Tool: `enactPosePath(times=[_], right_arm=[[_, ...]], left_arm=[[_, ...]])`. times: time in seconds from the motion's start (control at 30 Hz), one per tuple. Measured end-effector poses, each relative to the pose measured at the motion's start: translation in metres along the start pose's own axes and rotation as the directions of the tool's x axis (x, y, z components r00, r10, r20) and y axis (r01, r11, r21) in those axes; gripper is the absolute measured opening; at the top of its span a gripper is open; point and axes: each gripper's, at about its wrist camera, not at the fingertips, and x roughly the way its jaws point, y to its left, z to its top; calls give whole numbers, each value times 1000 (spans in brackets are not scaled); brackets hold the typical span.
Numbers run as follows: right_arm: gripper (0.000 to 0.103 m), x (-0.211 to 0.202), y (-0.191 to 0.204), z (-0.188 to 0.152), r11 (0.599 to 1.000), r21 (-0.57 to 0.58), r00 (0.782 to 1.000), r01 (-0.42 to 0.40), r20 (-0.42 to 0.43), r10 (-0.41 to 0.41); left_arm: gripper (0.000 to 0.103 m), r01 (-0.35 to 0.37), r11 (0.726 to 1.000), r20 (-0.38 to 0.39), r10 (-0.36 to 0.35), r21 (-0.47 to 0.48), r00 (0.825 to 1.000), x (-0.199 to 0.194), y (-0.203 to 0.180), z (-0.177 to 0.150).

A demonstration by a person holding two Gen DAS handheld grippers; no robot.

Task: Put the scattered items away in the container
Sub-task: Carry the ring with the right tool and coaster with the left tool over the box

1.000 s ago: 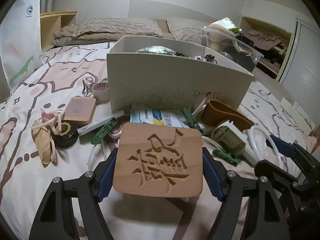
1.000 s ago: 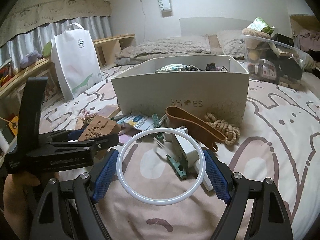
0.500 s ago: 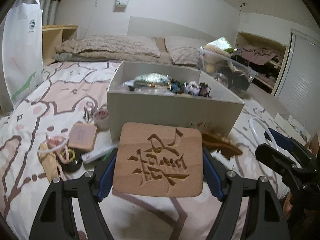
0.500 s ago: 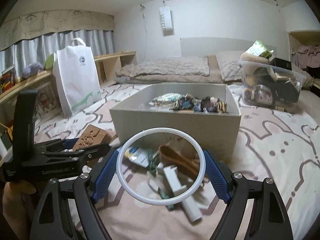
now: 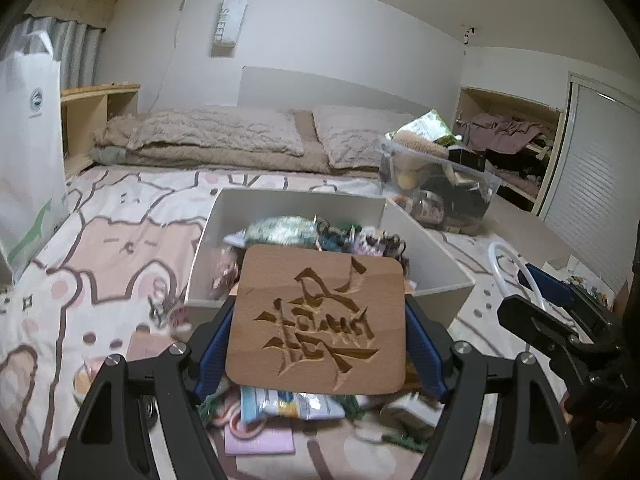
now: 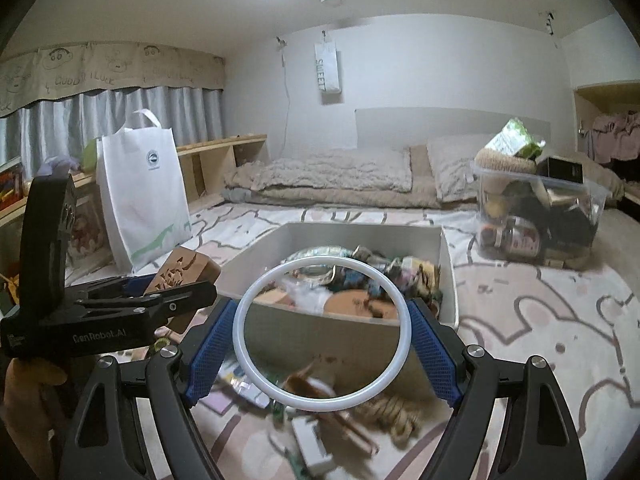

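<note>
The left gripper [image 5: 320,344] is pinching a carved wooden board [image 5: 318,318] between its blue pads [image 5: 214,344], the board sitting flat across the gap and hanging in front of the near wall of the white box [image 5: 424,256]. The right gripper [image 6: 322,340] is clamping a white ring [image 6: 321,330] by its two sides, the ring standing upright ahead of the same box's near wall [image 6: 332,344]. The box is resting on the patterned bedspread [image 6: 540,320] and is holding a blurred heap of small colourful items [image 6: 380,276]. A clear plastic bin [image 6: 536,216], packed with bottles and dark things, is standing further back to the right. The board is showing tan wood, rounded corners and deep cut characters; the ring is looking thin, smooth and round. More clutter [image 5: 292,406] is lying on the bedspread below the board.
</note>
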Motion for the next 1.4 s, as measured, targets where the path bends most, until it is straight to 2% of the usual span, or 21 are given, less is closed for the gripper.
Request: enactPosePath(times=[0.33,0.7,0.97,1.4], right_arm=[[85,15,-27,35,998,47,999,-28,23,27],[85,39,-46,61,995,87,998,-57,33,54],[85,72,-56,65,986,138,996,-88,-20,92],[85,111,-58,56,982,174,990,-70,-109,89]], left_arm=[[77,9,1000,29,-9,8,1000,17,2,42],[77,25,1000,-2,-25,6,1000,51,9,67],[77,8,1000,-73,-9,-9,997,88,23,60],[77,-23,998,-191,12,-57,982,127,47,43]])
